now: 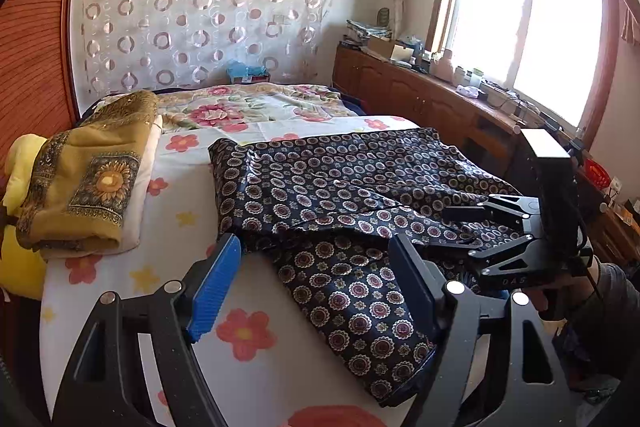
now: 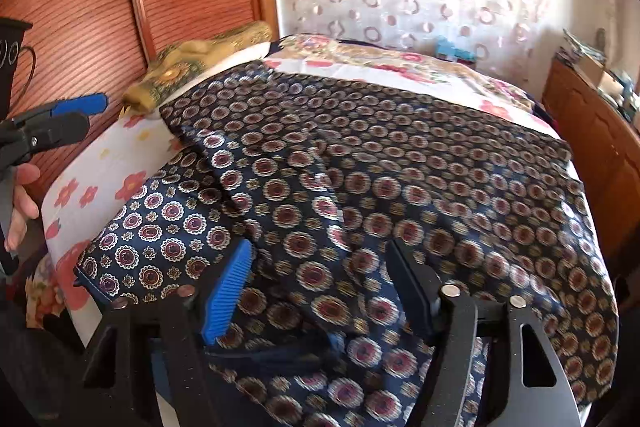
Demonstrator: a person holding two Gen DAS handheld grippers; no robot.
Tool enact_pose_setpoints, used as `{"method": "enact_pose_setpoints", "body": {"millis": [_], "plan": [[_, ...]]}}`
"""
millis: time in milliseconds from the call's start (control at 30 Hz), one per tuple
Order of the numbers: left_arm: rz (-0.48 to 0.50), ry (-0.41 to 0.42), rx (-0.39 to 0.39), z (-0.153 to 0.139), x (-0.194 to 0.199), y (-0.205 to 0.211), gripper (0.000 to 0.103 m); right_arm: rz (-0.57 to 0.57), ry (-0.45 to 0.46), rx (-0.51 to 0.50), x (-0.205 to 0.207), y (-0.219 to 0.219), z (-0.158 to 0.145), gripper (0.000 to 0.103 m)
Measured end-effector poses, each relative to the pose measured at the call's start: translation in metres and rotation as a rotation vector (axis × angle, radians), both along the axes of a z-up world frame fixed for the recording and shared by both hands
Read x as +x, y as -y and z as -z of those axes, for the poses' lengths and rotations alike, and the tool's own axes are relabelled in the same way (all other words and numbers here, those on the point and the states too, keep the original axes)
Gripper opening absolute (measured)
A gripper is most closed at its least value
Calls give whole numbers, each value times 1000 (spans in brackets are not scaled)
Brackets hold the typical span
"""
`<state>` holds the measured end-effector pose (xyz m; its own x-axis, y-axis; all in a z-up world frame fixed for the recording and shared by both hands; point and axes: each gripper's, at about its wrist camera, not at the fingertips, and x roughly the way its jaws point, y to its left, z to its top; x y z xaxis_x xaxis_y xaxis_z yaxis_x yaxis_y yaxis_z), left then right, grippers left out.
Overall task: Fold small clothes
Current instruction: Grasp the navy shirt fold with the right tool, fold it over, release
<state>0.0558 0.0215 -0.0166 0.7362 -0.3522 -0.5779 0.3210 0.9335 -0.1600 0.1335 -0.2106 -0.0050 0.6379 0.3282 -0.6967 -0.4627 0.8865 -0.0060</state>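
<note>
Both grippers, left (image 1: 316,275) and right (image 2: 320,283), gape over the patterned garment (image 1: 340,195) at frame centre, seemingly gripping nothing.

Open tongs (image 2: 320,291) over patterned garment (image 2: 400,167)

A bed (image 1: 256,379) is covered by a white sheet printed with red and yellow flowers. Across the sheet a dark navy garment (image 1: 340,195) patterned with round medallions is spread, creased, one flap of it lying toward the near edge of the bed. Beyond the garment, toward the curtained wall, a cream cloth with large pink blossoms (image 1: 248,103) is laid over the bed. To the garment's left, against the wooden headboard side, a folded mustard-gold cloth with a sunflower motif (image 1: 92,187) is stacked on a pale folded piece, and a yellow cushion (image 1: 20,163) is seen just beside that stack, at the bed's edge.
</note>
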Motion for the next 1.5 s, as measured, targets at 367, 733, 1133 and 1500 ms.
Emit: {"method": "enact_pose_setpoints", "body": {"millis": [367, 733, 1133, 1500], "plan": [[-3, -9, 0, 5, 0, -1, 77, -49, 18, -85, 15, -22, 8, 9], [8, 2, -11, 3, -3, 2, 77, 15, 178, 9, -17, 23, -34, 6], [52, 9, 16, 3, 0, 24, 77, 194, 189, 7, -58, 88, -35, 6], [69, 0, 26, 5, 4, 30, 77, 254, 170, -34, -67, 92, -25, 6]]}}
